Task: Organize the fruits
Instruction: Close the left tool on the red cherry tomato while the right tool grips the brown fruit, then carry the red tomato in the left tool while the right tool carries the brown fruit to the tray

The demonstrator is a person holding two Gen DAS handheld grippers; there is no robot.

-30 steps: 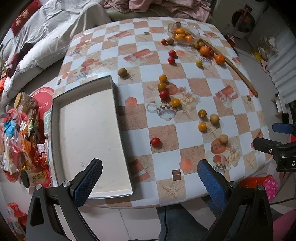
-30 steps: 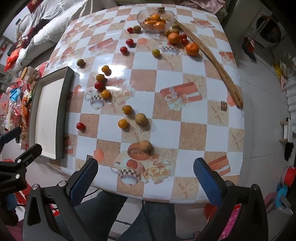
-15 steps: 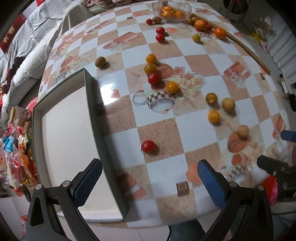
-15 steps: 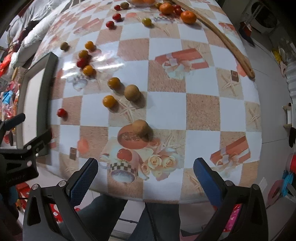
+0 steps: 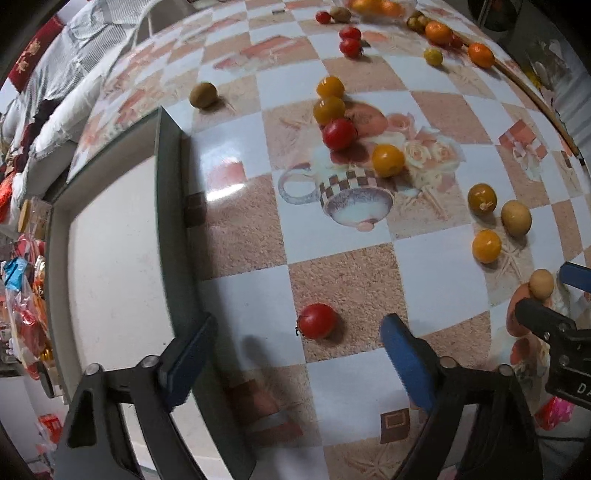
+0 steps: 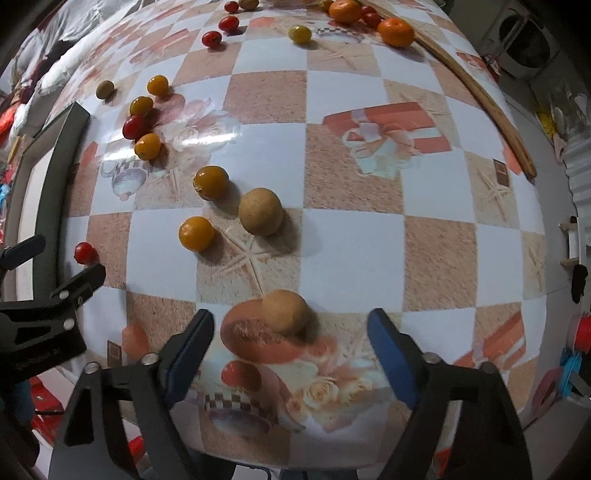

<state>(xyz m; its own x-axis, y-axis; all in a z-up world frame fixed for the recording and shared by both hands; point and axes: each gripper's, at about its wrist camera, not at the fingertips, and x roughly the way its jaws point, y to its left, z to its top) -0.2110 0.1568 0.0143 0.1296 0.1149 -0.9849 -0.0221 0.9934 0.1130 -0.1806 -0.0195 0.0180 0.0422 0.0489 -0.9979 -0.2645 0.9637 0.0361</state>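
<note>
Lying between the spread blue fingers of the left gripper (image 5: 299, 354), slightly ahead of the tips: one red cherry tomato (image 5: 317, 321), round, glossy, with a small dark stem nub facing the left finger; being near-spherical, it shows no long axis. It rests on the checkered tablecloth (image 5: 436, 266), touching neither finger. Left gripper: released, jaws wide, angled low over the table near its front edge. Its left finger overlaps the dark rim of the grey tray (image 5: 168, 229), whose pale floor stretches off to that side. Lying between the fingers of the right gripper (image 6: 290, 341), just ahead of the tips: one tan round fruit (image 6: 284, 312), matte and rough-skinned, sitting on a printed orange motif; no stem or long axis can be told. Right gripper: likewise released, jaws wide, tilted down at the cloth, fruit untouched by either finger. Farther ahead of the right gripper: a second, larger tan fruit (image 6: 260, 211), with two orange cherry tomatoes (image 6: 196, 233) to its left, close together but apart from each other. Well ahead of the left gripper: a cluster of three orange tomatoes and one red tomato (image 5: 339, 133) beside the printed teacup. Far ahead, near the table's far edge: mandarins (image 6: 397, 32), further red tomatoes, and a long wooden stick (image 6: 491, 110) running along the right-hand edge.
</note>
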